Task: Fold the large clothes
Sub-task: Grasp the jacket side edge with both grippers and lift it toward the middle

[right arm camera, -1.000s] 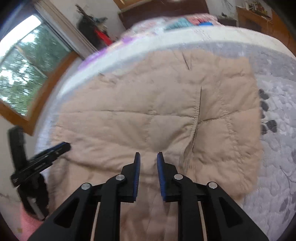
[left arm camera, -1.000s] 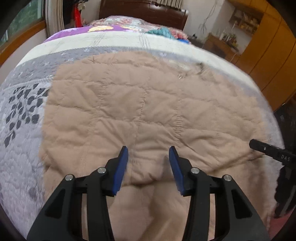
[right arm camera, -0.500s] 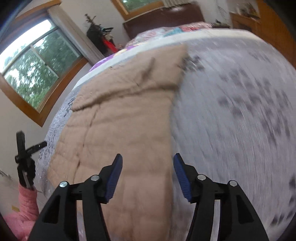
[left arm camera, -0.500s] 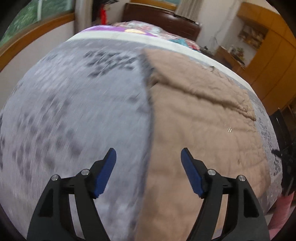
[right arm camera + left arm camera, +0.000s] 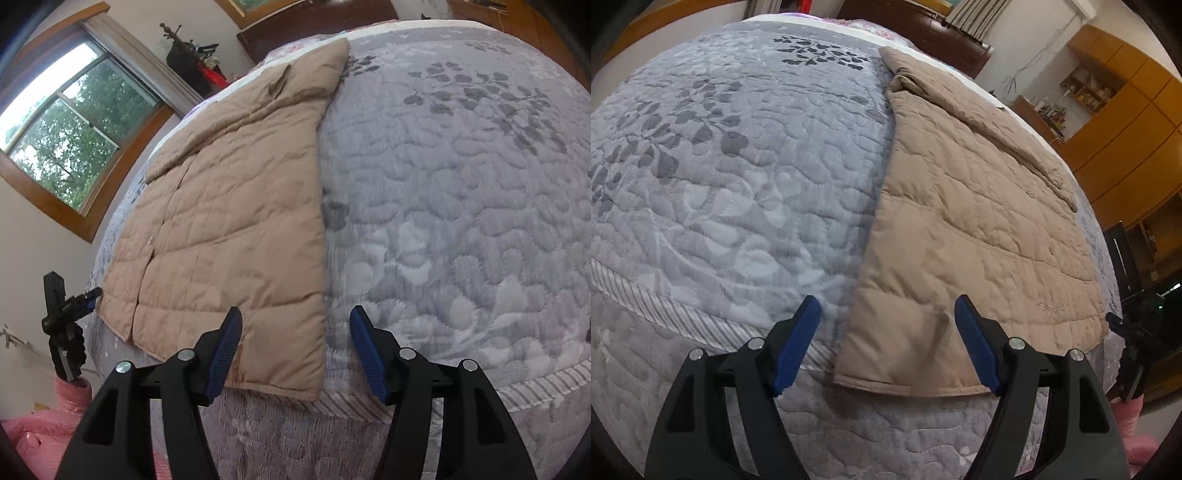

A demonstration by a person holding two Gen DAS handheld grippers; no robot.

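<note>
Both of my grippers stand open with nothing between the pads, each poised over one lower corner of the tan quilted coat [image 5: 967,229], so the two together can take the hem at once. Nearest me, my left gripper [image 5: 886,343] spans the corner where the coat's near edge meets its long side; the pads have not touched the cloth. My right gripper [image 5: 295,350] frames the opposite corner the same way, one pad over the fabric, the other over the grey patterned bedspread [image 5: 461,192]. Its jaws have just been opening, as have the left's, and both hold nothing. Beyond the fingers, the coat lies flat on the bedspread, hem at the bed's near edge, already narrowed to a long strip with a sleeve laid across it. Farther off lies the collar end, toward the dark wooden headboard [image 5: 923,29]; I judge that the next fold carries the hem that way.
</note>
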